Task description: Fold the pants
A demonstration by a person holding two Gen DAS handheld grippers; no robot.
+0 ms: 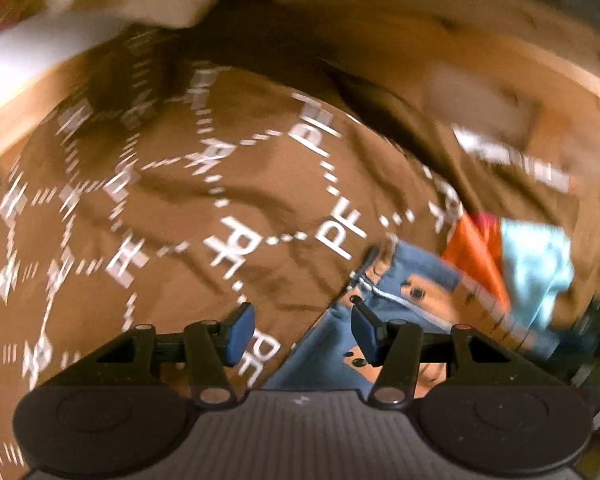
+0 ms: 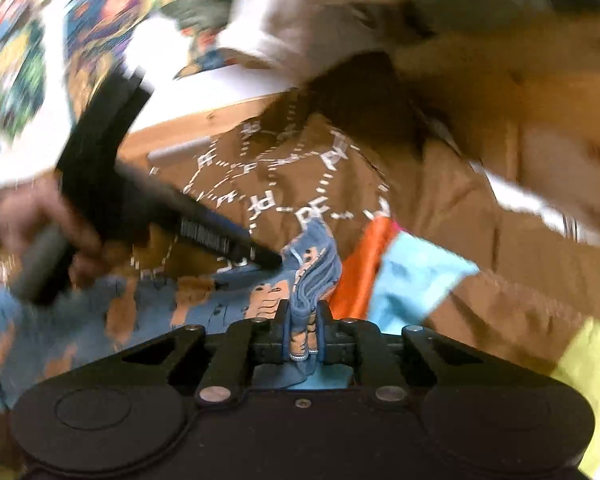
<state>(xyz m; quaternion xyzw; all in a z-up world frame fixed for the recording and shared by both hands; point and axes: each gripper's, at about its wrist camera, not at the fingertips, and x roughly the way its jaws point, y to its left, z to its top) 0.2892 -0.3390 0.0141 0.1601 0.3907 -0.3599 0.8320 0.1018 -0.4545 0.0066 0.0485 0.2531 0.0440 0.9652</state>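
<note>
The pants are blue with orange-brown figures; in the left wrist view they (image 1: 404, 292) lie at lower centre on a brown cloth. My left gripper (image 1: 302, 330) is open, its blue pads just above the pants' edge, holding nothing. In the right wrist view my right gripper (image 2: 303, 334) is shut on a bunched fold of the pants (image 2: 314, 276), with the drawstring ends between the pads. More of the pants (image 2: 100, 316) spreads to the left. The left gripper (image 2: 236, 240) shows there too, reaching in from the left with its tips beside the bunched fold.
A brown cloth with white "PF" lettering (image 1: 228, 184) covers the surface. An orange cloth (image 1: 476, 248) and a light blue cloth (image 1: 536, 264) lie right of the pants. A pale garment (image 2: 340, 12) lies at the far edge. A yellow cloth (image 2: 592, 372) is at lower right.
</note>
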